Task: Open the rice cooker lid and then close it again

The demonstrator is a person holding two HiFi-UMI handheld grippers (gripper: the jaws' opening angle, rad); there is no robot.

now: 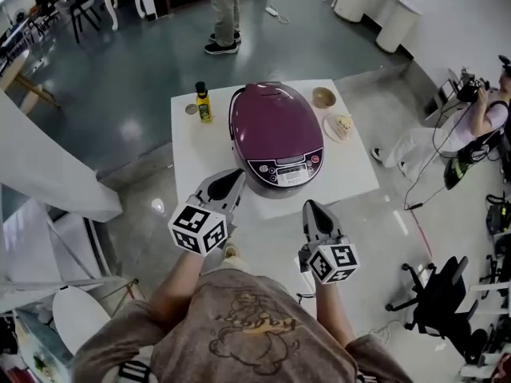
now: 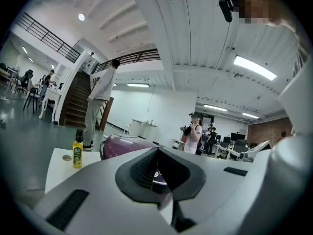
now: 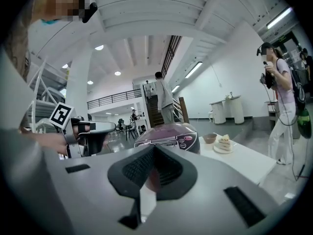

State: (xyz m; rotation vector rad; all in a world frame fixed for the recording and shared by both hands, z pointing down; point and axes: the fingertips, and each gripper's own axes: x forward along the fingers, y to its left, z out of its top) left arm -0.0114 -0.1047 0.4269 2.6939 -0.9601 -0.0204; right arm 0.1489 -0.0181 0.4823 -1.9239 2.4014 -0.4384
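While its lid lies shut, the glossy purple, rounded rice cooker (image 1: 275, 138) sits mid-table on the white square tabletop (image 1: 200, 166), with its grey control panel facing the operator. Neither gripper touches it.

- Left gripper (image 1: 235, 174): near the cooker's front-left, pointing at it. Jaws pressed together, nothing between them.
- Right gripper (image 1: 310, 207): near the table's front edge, just right of the panel. Jaws likewise closed and empty.

A small yellow oil bottle with a dark cap (image 1: 204, 104) stands upright left of the cooker. To the cooker's right are a small brown bowl (image 1: 323, 96) and a white plate holding a cake slice (image 1: 338, 126). A person (image 1: 223, 10) stands on the grey floor beyond the table.
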